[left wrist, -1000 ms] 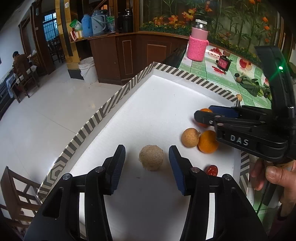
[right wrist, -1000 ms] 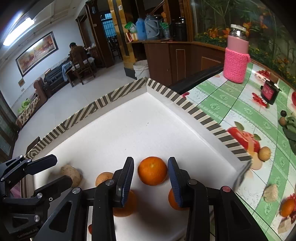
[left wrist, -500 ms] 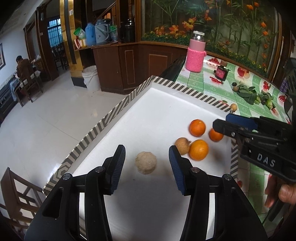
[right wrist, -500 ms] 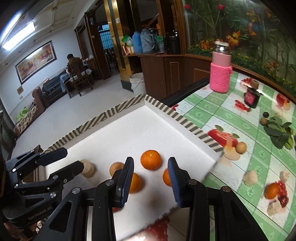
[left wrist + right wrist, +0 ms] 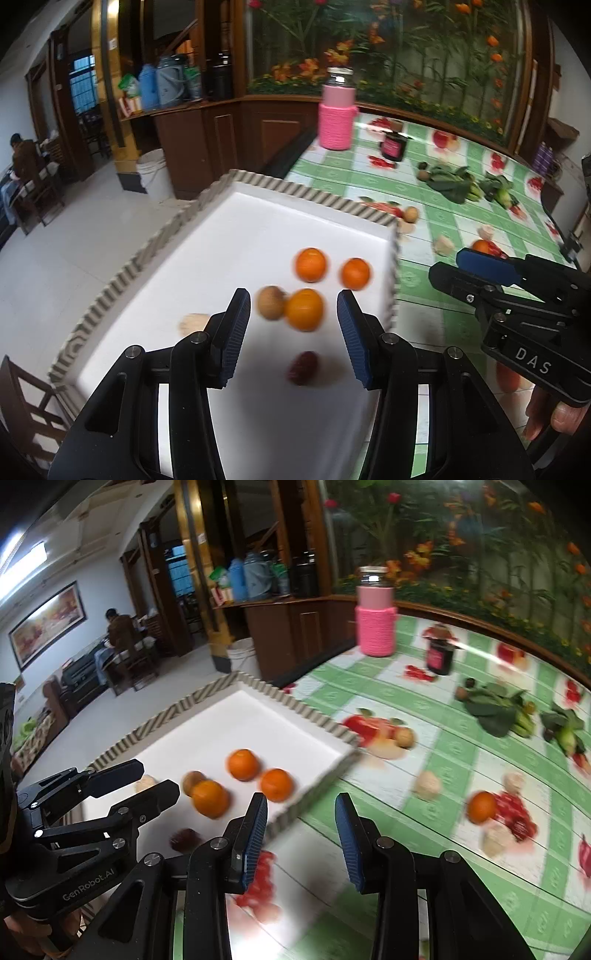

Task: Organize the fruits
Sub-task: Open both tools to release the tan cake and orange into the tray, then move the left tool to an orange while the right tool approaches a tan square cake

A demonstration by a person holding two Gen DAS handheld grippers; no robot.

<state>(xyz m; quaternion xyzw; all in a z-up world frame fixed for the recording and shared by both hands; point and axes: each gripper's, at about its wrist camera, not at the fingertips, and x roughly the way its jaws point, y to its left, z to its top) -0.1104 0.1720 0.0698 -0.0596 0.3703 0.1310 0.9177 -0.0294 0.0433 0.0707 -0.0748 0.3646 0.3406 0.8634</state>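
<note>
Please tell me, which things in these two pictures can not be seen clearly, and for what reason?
- Pale round fruit on the white tray: left wrist view, partly behind the left gripper finger and blurred.
- Dark red fruit: motion blur, kind unclear.
- Loose orange on the tablecloth: right wrist view, blurred among printed fruit.
- Right gripper: open, holds nothing.

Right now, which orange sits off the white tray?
The orange out on the green tablecloth, right of the tray; the other three lie on the tray.
</note>
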